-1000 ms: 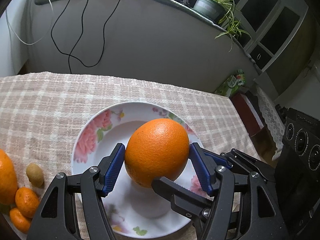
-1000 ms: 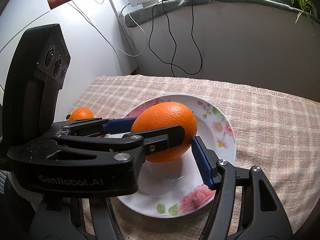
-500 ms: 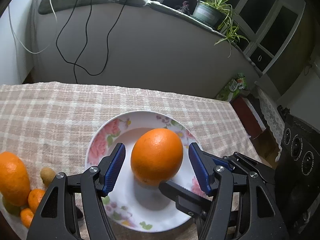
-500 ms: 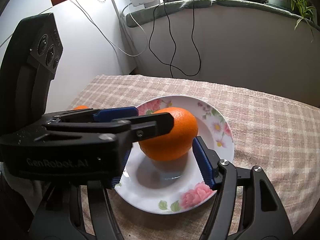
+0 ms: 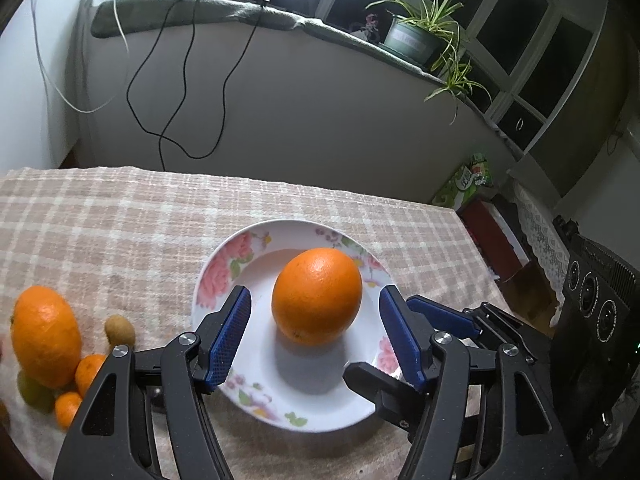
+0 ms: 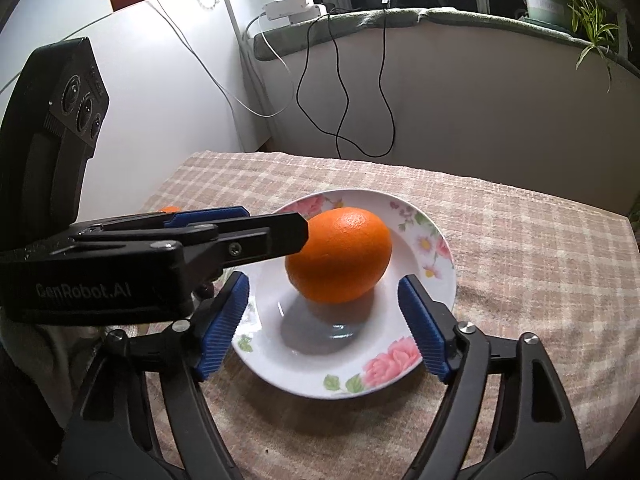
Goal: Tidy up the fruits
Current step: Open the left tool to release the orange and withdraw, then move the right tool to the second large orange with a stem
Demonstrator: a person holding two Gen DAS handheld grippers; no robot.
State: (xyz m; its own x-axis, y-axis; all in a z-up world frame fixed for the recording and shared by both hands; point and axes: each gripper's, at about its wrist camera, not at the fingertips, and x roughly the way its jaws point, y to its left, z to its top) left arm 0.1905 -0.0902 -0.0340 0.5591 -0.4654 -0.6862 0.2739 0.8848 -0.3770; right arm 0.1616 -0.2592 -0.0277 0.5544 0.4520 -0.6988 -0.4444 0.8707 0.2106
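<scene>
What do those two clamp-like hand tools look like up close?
Both are matte black plastic tongs. The left gripper and right gripper each have two angular arms with silver rivets, ending in ribbed blue pads. White "GenRobot.AI" lettering runs along the left one's side, and its boxy black housing carries three round lenses.

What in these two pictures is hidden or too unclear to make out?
- Fruit pile, left wrist view: cut off by the picture's edge, so no count.
- Same pile, right wrist view: only an orange sliver shows behind the left gripper.
- Plate, left wrist view: near rim hidden behind both grippers' fingers.
- Green box on the floor: print too small.
</scene>
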